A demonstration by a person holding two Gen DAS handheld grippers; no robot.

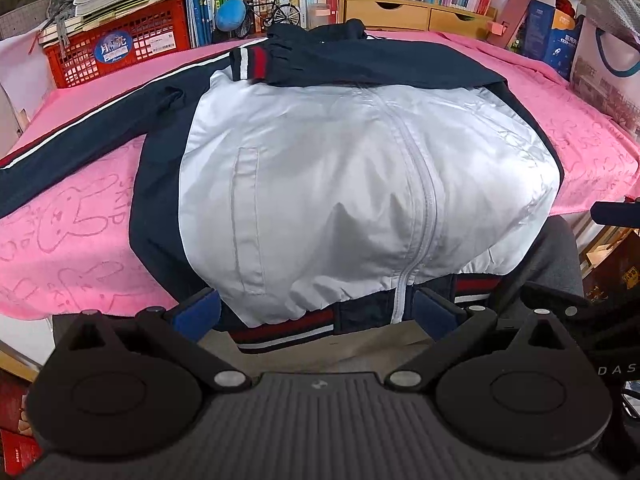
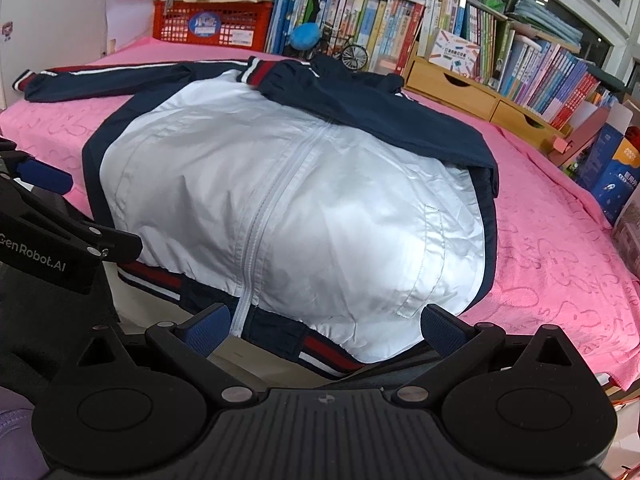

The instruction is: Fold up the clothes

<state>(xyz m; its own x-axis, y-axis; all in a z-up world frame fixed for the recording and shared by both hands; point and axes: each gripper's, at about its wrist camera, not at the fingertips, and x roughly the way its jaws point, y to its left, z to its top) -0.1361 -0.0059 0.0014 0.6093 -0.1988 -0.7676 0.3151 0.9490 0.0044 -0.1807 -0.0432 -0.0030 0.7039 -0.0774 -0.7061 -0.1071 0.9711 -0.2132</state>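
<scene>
A white and navy zip jacket (image 1: pixel 340 184) lies front up on the pink towel (image 1: pixel 68 232) that covers the table. One sleeve (image 1: pixel 360 64) is folded across the chest, its striped cuff toward the left. The other sleeve (image 1: pixel 80 128) stretches out flat to the left. The red, white and navy hem (image 1: pixel 288 324) hangs at the table's near edge. My left gripper (image 1: pixel 316 316) is open, level with the hem left of the zip. My right gripper (image 2: pixel 326 330) is open at the hem (image 2: pixel 320 352) to the right of the zip (image 2: pixel 276 196). Neither holds cloth.
Behind the table stand rows of books (image 2: pixel 384 28), a red crate (image 1: pixel 120 56) stacked with papers, a wooden drawer unit (image 2: pixel 460 84), a toy bicycle (image 1: pixel 276 12) and a blue ball (image 1: pixel 230 14). Boxes and a bag (image 1: pixel 600 52) crowd the right side. Bare pink towel (image 2: pixel 560 240) lies right of the jacket.
</scene>
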